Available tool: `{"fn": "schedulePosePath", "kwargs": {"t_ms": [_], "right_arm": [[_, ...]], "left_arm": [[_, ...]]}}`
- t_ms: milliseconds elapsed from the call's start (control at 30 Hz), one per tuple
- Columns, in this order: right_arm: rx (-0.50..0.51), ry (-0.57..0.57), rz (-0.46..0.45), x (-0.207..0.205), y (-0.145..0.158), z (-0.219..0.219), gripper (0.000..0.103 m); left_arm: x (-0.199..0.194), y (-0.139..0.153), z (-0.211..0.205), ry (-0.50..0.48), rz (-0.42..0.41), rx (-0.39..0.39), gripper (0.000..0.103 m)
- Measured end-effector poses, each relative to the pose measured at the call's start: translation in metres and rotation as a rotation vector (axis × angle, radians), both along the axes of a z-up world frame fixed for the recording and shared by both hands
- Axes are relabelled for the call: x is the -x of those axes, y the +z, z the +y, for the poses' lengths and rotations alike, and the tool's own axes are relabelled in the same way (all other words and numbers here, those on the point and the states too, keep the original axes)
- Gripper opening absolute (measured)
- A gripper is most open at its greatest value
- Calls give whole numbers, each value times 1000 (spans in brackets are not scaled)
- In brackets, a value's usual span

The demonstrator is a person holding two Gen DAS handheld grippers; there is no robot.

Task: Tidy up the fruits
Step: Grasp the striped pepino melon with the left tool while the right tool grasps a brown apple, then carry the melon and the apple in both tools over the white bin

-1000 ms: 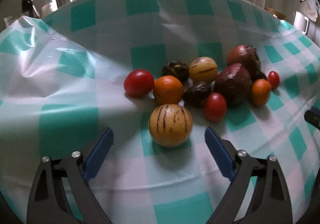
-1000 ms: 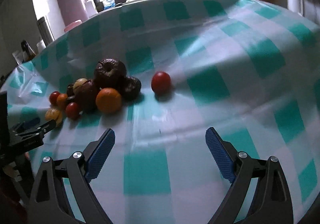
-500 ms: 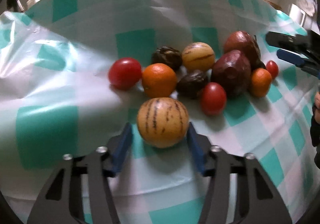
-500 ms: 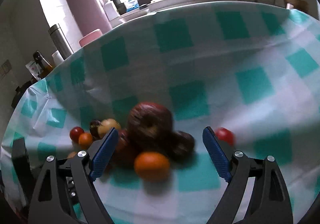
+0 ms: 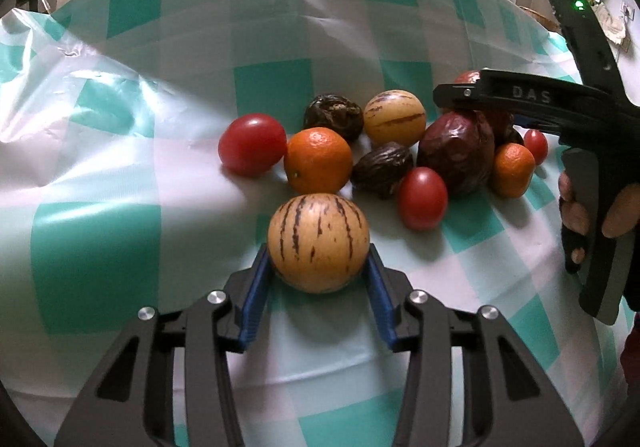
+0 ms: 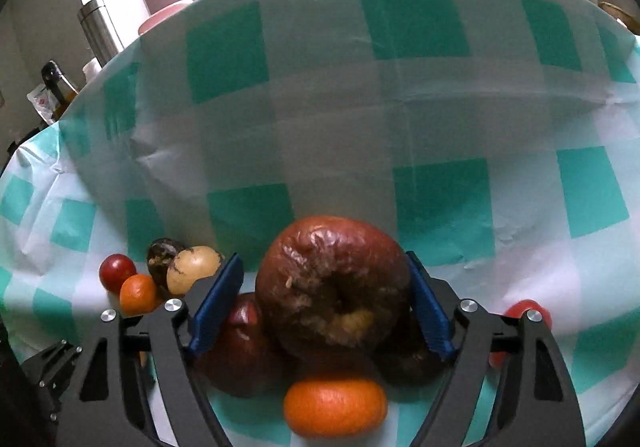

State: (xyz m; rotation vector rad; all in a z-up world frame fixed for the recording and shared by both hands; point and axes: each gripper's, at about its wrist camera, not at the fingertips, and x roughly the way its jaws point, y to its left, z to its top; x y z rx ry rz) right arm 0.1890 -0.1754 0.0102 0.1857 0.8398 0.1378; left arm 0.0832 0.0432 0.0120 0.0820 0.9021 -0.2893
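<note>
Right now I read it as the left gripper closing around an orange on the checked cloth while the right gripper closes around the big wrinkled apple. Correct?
Not quite. The left gripper is closing on the striped yellow melon, not an orange, as the left wrist view shows. The rest holds: the right gripper is closing around the wrinkled apple on the checked cloth.

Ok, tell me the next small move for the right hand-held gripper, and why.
Probably finish closing on the wrinkled brown apple. The right hand-held gripper straddles it, jaws closing; the right pad looks close against it while the left pad shows a gap.
</note>
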Motion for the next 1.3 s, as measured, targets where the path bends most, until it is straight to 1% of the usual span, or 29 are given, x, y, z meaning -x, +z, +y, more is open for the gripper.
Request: {"fn": "schedulePosePath", "kwargs": {"t_ms": [33,100,133,167,233,333,400,433,467,500,567,633,667,733,800,933,1000,1067,1100,1200,1300], "right_arm": [[11,-11,-11,1,2,-2,67],[-20,-10,-30,4,4,-8,66],[-29,-15,-53,8,6,-11,66],[-26,-19,-86,14,9,-13,66],[-43,-28,-148,30,18,-21,66],[-129,-48,-218,55,33,-37,66],[-172,-53,-249,75,41,-48,66],[-201,-53,-268,87,44,-53,66],[-221,-52,-281,97,47,-56,66],[-236,-50,-292,104,47,-61,66],[-276,-45,-309,123,48,-64,66],[-285,-42,-312,140,43,-66,66],[-269,-44,-308,145,40,-65,66],[-251,-37,-284,144,33,-59,66],[-259,-30,-254,139,27,-56,66],[-224,-19,-257,139,24,-49,66],[-231,-11,-243,139,22,-48,66],[-256,-14,-214,147,20,-48,66],[-257,-11,-215,154,21,-47,66],[-234,2,-238,183,25,-42,66],[-244,9,-232,212,25,-43,66]], "left_arm": [[0,-1,0,-2,1,3,48],[-1,-2,0,-6,2,11,51],[-1,-2,0,-7,3,14,53],[-1,-2,0,-8,5,20,59],[-2,-4,-1,-5,10,33,64],[-3,-4,-1,-6,12,43,64],[-2,-4,1,-5,12,47,63],[-2,-4,2,5,9,44,56],[-1,-3,6,11,8,58,46],[0,-4,7,6,9,80,46],[0,-4,8,13,10,94,46],[1,-4,10,28,8,96,45],[1,-4,12,37,7,104,45],[1,-4,15,48,8,116,45],[2,-3,17,57,-1,127,45],[10,4,27,74,-42,138,45],[20,10,32,92,-82,118,45],[29,16,27,105,-120,88,45],[36,19,24,105,-134,84,45],[62,32,12,72,-174,103,45],[93,45,-1,47,-217,110,46]]}}
